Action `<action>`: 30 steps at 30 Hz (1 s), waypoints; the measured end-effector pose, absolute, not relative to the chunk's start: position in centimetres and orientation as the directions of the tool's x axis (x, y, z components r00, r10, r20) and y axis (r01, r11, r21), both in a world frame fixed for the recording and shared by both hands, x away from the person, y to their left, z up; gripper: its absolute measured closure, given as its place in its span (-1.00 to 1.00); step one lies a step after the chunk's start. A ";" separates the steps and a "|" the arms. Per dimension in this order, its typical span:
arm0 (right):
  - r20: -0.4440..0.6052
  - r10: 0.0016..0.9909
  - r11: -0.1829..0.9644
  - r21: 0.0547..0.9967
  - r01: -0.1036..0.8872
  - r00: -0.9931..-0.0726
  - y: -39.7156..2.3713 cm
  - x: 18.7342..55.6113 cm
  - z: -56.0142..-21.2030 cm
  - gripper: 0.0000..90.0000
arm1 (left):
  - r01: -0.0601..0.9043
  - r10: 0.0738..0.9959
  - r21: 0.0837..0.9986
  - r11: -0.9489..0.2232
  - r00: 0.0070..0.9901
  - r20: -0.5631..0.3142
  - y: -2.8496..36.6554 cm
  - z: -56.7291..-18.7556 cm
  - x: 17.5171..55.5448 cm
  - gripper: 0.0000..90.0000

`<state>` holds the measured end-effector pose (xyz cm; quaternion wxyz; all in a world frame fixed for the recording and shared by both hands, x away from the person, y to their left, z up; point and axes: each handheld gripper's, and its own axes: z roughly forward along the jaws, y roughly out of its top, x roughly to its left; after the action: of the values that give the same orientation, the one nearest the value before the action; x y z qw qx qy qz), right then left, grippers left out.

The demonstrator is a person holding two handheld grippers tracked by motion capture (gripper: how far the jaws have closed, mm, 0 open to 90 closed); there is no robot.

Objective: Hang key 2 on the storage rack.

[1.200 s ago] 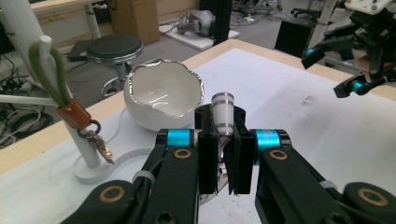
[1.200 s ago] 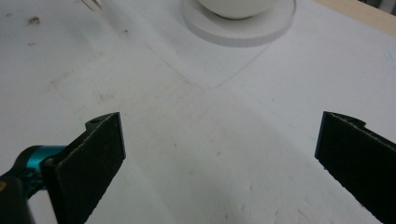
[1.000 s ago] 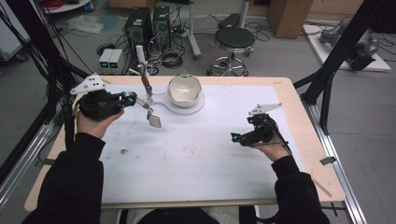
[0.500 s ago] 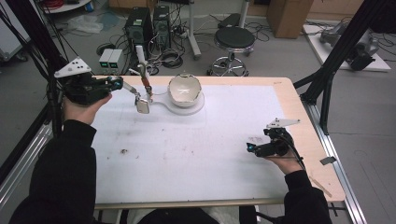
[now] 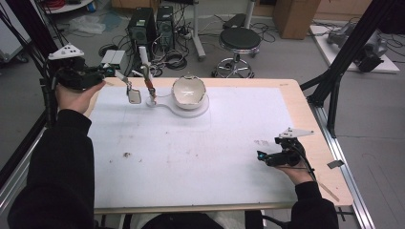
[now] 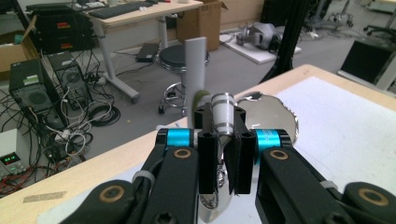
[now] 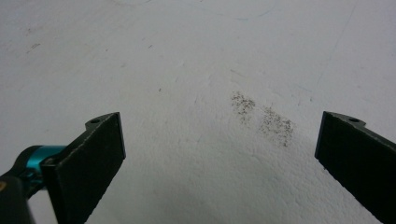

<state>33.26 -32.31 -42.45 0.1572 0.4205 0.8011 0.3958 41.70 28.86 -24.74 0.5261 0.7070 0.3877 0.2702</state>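
With my left claw (image 6: 219, 158) clamped on the spoon (image 5: 134, 96) beside the bowl (image 5: 189, 92), I judged a level carry best, right claw (image 7: 219, 154) gaping idle.

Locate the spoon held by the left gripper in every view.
High view: spoon upper left, beside the bowl, in the left gripper.
Left gripper view: spoon at centre, clamped between the jaws.
Right gripper view: right gripper open over dark specks.
Shared landmark: white mat.
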 end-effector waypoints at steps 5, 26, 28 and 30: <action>0.075 0.797 0.332 0.775 0.538 -0.599 -32.5 32.9 -42.4 -0.98 | 0.260 0.848 0.957 -0.127 0.530 -0.032 29.6 -25.0 42.7 0.87; 0.077 0.802 0.321 0.781 0.536 -0.592 -32.9 32.5 -42.7 -0.98 | 0.238 0.902 0.964 -0.120 0.431 0.005 30.2 -26.3 46.2 0.86; 0.082 0.803 0.317 0.780 0.539 -0.591 -32.9 32.5 -42.7 -0.98 | 0.234 0.903 0.965 -0.118 0.430 0.006 30.1 -26.3 46.5 0.86; 0.078 0.802 0.319 0.781 0.536 -0.592 -32.9 32.4 -42.8 -0.98 | 0.219 0.902 0.968 -0.121 0.432 0.015 29.8 -26.3 46.7 0.86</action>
<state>32.45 -32.93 -42.75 0.1647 0.4208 0.7952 0.4042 46.66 29.79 -26.33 0.5150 0.6713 0.4175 0.3314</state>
